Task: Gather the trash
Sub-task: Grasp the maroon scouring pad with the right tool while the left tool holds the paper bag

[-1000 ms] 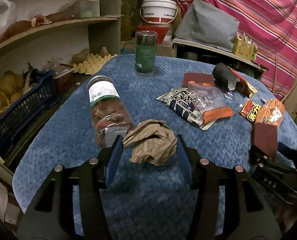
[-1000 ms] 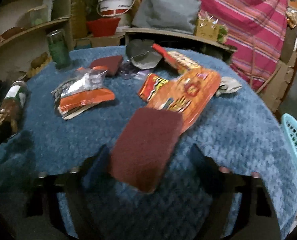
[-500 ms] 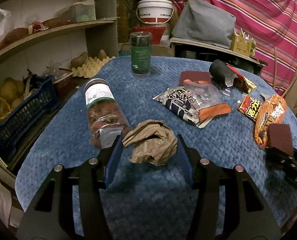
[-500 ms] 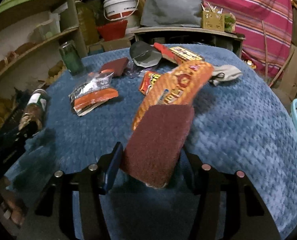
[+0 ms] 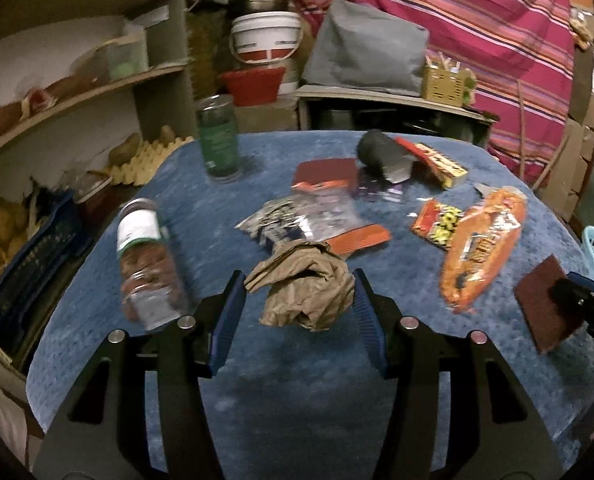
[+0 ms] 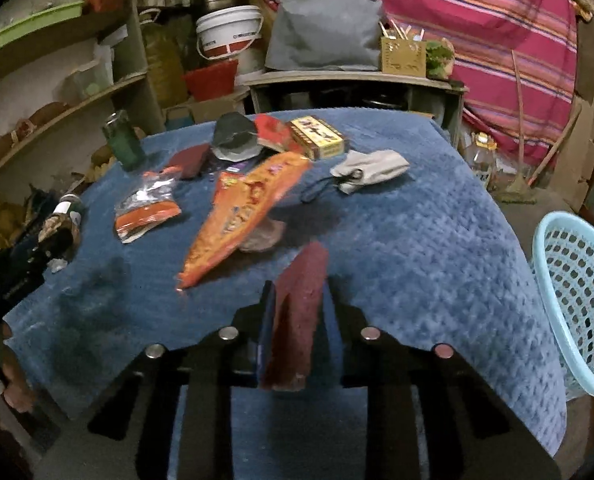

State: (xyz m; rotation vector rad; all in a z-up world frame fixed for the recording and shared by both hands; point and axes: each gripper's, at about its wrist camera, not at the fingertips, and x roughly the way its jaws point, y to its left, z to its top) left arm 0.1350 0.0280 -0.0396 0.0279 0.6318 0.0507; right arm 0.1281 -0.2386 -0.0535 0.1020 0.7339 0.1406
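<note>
My left gripper (image 5: 297, 304) is shut on a crumpled brown paper bag (image 5: 305, 284) and holds it above the blue table cover (image 5: 297, 380). My right gripper (image 6: 297, 304) is shut on a flat maroon scouring pad (image 6: 297, 320), held edge-up above the table; the pad also shows in the left wrist view (image 5: 549, 304). A light blue mesh basket (image 6: 577, 296) stands beside the table's right edge. An orange snack wrapper (image 6: 241, 212) lies mid-table, with a smaller orange packet (image 6: 145, 208) to its left.
A plastic bottle (image 5: 149, 264) lies on its side at the left. A green jar (image 5: 217, 140) stands at the back. A second maroon pad (image 5: 325, 168), a black pouch (image 5: 381, 152), a yellow box (image 6: 317, 136) and a grey cloth (image 6: 369, 168) lie farther back. Shelves stand left.
The right gripper has swung right towards the basket and rolled, turning the maroon pad from flat to edge-up. The left gripper has lifted and pulled back a little with the paper bag.
</note>
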